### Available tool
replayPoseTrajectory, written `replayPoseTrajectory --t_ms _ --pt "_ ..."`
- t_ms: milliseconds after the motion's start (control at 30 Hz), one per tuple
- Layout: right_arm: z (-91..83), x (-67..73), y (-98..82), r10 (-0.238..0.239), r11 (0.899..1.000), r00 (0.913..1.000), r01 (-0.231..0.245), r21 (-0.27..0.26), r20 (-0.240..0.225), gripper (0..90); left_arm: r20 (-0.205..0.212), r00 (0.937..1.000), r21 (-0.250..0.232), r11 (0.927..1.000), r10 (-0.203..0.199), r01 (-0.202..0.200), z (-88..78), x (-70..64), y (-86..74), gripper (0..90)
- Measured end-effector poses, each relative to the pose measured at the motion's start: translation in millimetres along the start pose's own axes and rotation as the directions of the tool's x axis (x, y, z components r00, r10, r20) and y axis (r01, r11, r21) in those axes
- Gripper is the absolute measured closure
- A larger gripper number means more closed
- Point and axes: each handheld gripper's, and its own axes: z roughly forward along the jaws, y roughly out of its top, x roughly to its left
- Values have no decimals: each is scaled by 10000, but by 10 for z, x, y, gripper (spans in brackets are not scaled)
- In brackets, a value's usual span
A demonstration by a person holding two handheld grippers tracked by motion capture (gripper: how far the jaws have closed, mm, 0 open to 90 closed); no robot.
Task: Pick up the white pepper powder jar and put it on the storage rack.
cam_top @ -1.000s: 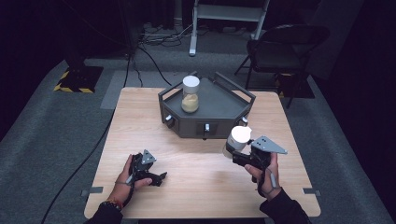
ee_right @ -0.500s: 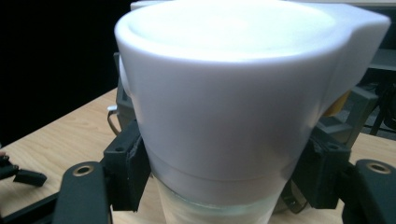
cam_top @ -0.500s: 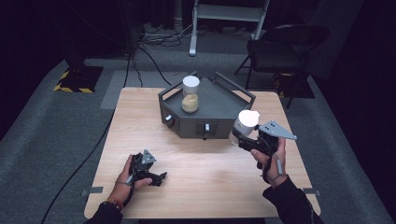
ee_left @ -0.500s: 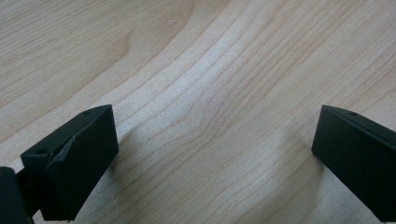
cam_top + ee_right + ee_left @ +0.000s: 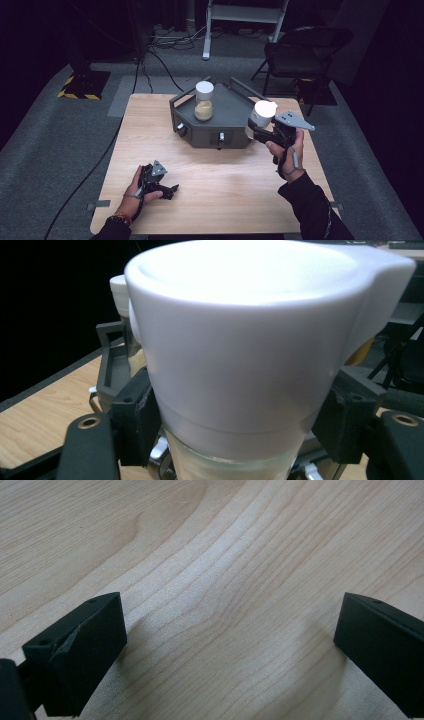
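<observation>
Right tool [image 5: 256, 131] grips white-lidded jar [image 5: 250, 355] beside grey tray [image 5: 227, 112].

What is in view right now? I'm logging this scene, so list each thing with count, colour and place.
table: one, light wood, centre.
tray: one, dark grey, with knobs, at the table's far middle.
jar on tray: one, clear with white lid, tan contents, upright.
held jar: one, clear with white lid, at the tray's right corner.
folding chair: one, black, beyond the table.
cables: several, black, on the floor.
left gripper: black, open, resting on the table near the person.
right gripper: black, shut on the held jar.
</observation>
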Motion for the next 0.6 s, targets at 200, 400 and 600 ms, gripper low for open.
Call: replayPoseTrajectory --t_ms 200,400,600 --pt "153 24 97 -9 10000 9999 10 -58 109 299 9 10000 2 10000 0 0 1 0 1 0" --pt "332 86 162 -92 10000 9996 93 -21 250 299 15 10000 6 10000 7 -7 1 1 2 0" --pt "516 140 205 -232 9997 9990 235 -75 392 299 15 10000 10 10000 15 -15 1 -1 2 0"
